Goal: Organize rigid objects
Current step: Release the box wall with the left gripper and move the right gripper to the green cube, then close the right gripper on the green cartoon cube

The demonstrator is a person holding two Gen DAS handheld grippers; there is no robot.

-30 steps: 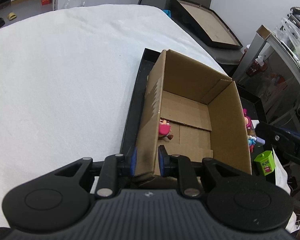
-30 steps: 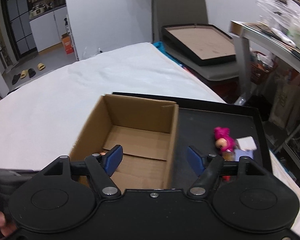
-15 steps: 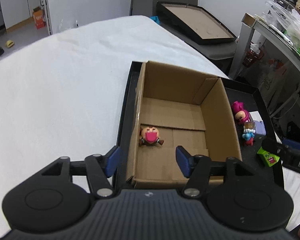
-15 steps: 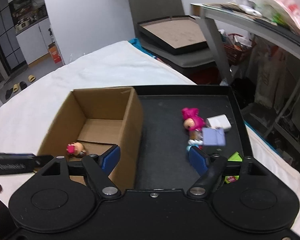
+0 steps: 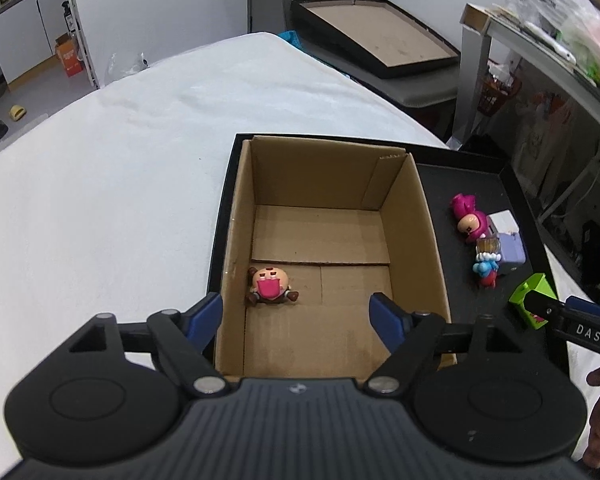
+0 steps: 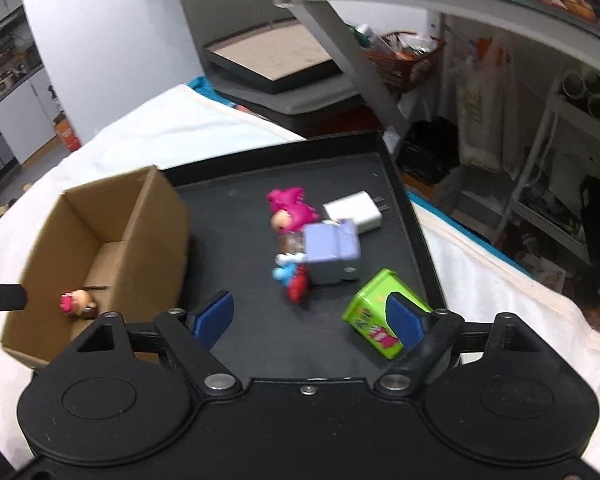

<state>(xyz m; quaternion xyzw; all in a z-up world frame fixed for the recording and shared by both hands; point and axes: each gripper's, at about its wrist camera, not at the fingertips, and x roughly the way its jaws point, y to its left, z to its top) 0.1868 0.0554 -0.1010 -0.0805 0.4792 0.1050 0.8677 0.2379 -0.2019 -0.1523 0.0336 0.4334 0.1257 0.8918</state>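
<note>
My left gripper [image 5: 296, 312] was opening, empty, above the cardboard box [image 5: 416, 216]; my right gripper [image 6: 310, 316] was opening beside the green box [image 6: 374, 308].

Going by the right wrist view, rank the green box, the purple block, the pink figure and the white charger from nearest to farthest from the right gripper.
From the right gripper, jaws opening:
1. Green box, by its right finger.
2. Purple block, mid-tray.
3. Pink figure and white charger, side by side at the back: too close to call.
</note>
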